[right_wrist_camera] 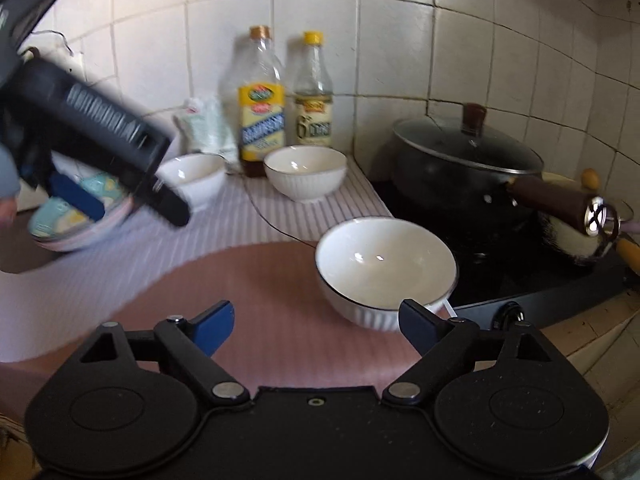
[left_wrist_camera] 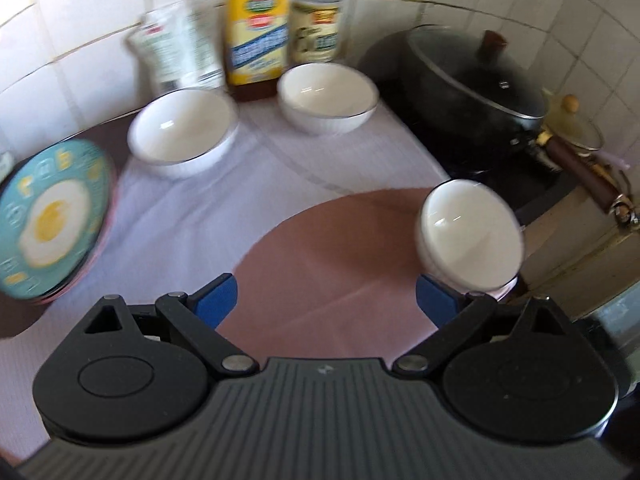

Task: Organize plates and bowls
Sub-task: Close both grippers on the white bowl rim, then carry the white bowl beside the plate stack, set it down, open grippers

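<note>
The left gripper [left_wrist_camera: 326, 300] is holding its blue-padded jaws wide apart over the pink mat [left_wrist_camera: 320, 260], gripping nothing. Its own camera is showing three white ceramic bowls with thin dark rims: one [left_wrist_camera: 182, 132] toward the counter's back left, one [left_wrist_camera: 326, 96] at the back edge in front of the bottles, and a third [left_wrist_camera: 472, 236] near the counter's right edge beside the stove. Only this view is showing the face of the teal plate printed with a fried egg [left_wrist_camera: 54, 220], sitting on a pink plate at the counter's left edge.

The right gripper [right_wrist_camera: 316, 324] is also standing wide and empty, its right blue pad [right_wrist_camera: 420, 328] just in front of the nearest white bowl [right_wrist_camera: 386, 268]; whether it is touching the bowl I cannot tell. This view alone is showing the left gripper from outside [right_wrist_camera: 92, 140], hanging blurred above the stacked plates [right_wrist_camera: 80, 220] and hiding most of them. It is also showing the whole yellow-labelled oil bottle [right_wrist_camera: 260, 100] and clear yellow-capped bottle [right_wrist_camera: 314, 92] against the white tiled wall [right_wrist_camera: 400, 40], and the black lidded pot with a brown handle [right_wrist_camera: 464, 168] on the stove
</note>
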